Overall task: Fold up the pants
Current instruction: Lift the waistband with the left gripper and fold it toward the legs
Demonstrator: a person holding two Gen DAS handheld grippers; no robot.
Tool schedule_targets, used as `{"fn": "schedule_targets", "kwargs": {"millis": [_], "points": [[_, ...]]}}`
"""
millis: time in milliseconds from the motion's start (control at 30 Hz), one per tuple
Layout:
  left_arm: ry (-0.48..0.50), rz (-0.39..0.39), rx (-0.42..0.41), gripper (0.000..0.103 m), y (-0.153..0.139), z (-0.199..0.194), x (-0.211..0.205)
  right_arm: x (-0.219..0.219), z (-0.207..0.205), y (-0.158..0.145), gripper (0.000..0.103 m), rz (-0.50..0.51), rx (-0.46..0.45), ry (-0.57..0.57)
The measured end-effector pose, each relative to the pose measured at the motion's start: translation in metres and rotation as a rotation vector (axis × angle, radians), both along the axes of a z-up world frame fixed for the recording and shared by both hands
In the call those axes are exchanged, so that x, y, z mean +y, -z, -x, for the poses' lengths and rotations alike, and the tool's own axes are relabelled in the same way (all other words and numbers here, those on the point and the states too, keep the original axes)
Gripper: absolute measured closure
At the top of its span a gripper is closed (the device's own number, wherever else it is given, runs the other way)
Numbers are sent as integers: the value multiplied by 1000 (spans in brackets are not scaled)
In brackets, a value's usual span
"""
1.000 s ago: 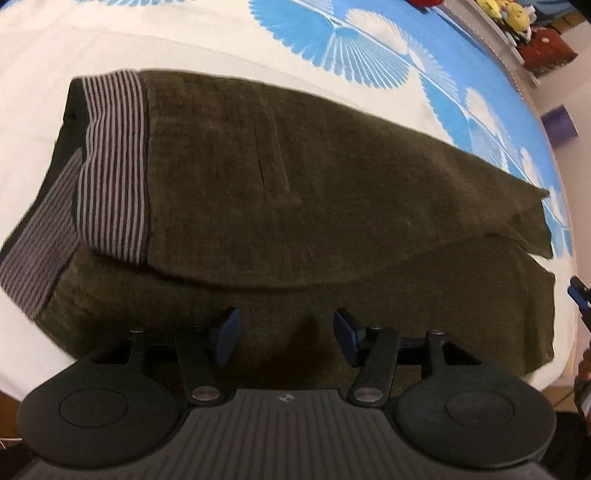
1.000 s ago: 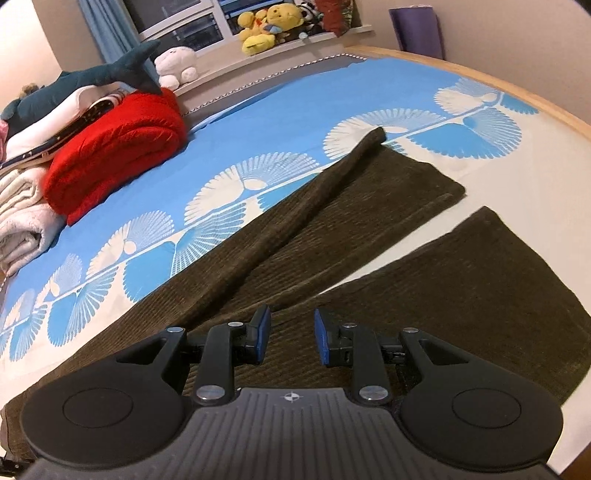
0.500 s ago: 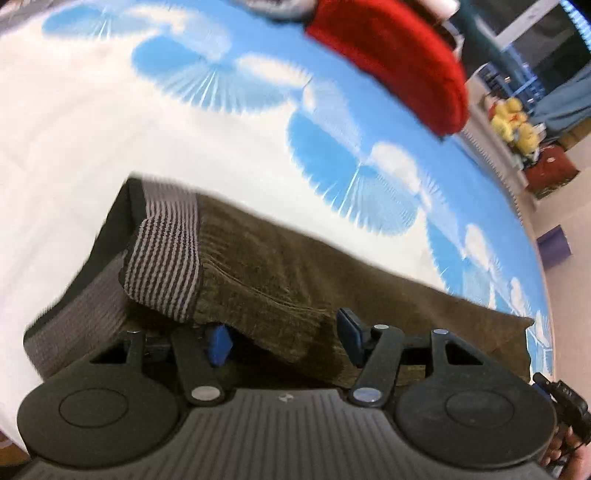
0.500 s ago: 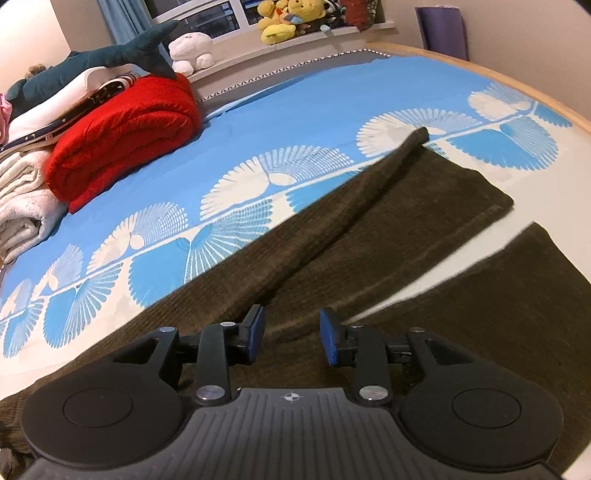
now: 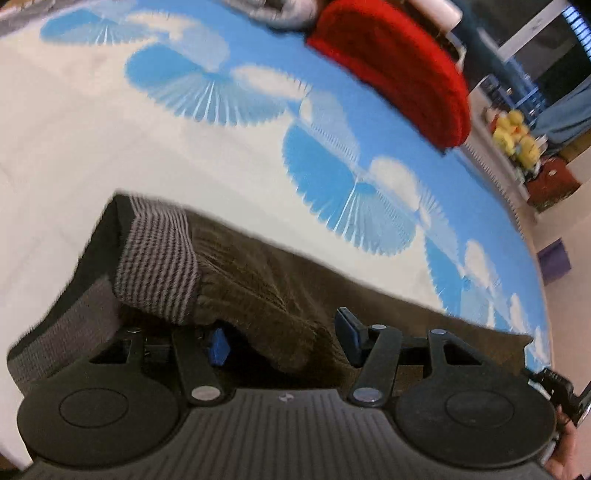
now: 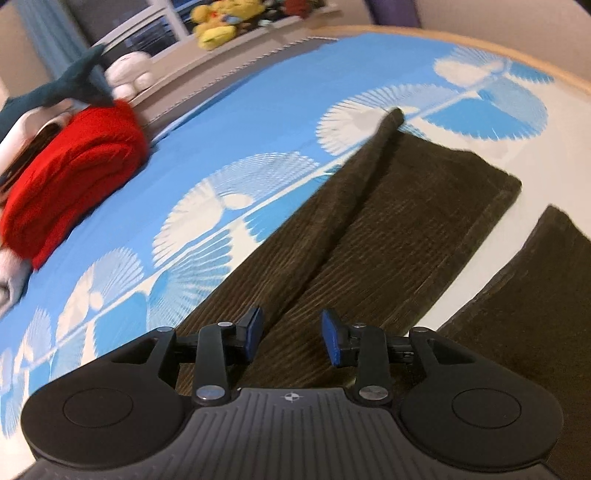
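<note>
Dark olive corduroy pants (image 5: 266,280) with a grey striped waistband (image 5: 155,266) lie on the bed. My left gripper (image 5: 284,339) is open at the waist end, its jaws wide apart; a bunched fold of the pants sits between them and drapes over the left finger. In the right wrist view the two pant legs (image 6: 369,240) stretch away, the far one with a raised lengthwise fold. My right gripper (image 6: 291,339) is open just above the far leg, holding nothing.
The bed has a blue and white fan-patterned sheet (image 5: 332,122). A red folded blanket (image 6: 74,173) and plush toys (image 6: 214,26) sit at the head of the bed. The wooden bed edge (image 6: 517,55) curves at the right.
My left gripper dropped low to the waist edge, and the upper layer of the pants now bunches up between its jaws. My right gripper moved forward along the far leg and opened wider.
</note>
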State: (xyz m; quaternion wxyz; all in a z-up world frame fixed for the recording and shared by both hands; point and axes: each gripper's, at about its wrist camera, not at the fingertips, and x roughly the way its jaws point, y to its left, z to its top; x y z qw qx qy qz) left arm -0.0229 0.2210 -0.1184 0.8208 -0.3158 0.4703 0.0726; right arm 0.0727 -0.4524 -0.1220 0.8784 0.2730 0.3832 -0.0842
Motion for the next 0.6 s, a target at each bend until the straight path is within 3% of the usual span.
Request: {"fn": "schedule_targets", "kwargs": {"millis": [200,333,400,600], "points": [[-12,12,28,40,10,-3,1,-32,-22,20,65,-136,-5,123],[-19,-35,18,68,6,-2,2,-40,-41,32,60,-155,-12,122],[-24,-51,11,76,3,-1,3,-41,-52,41,60,-171,5,111],[-7,-102,-9,84,-9,3,-2,-34,-65,50,59,-157,-9,80]]}}
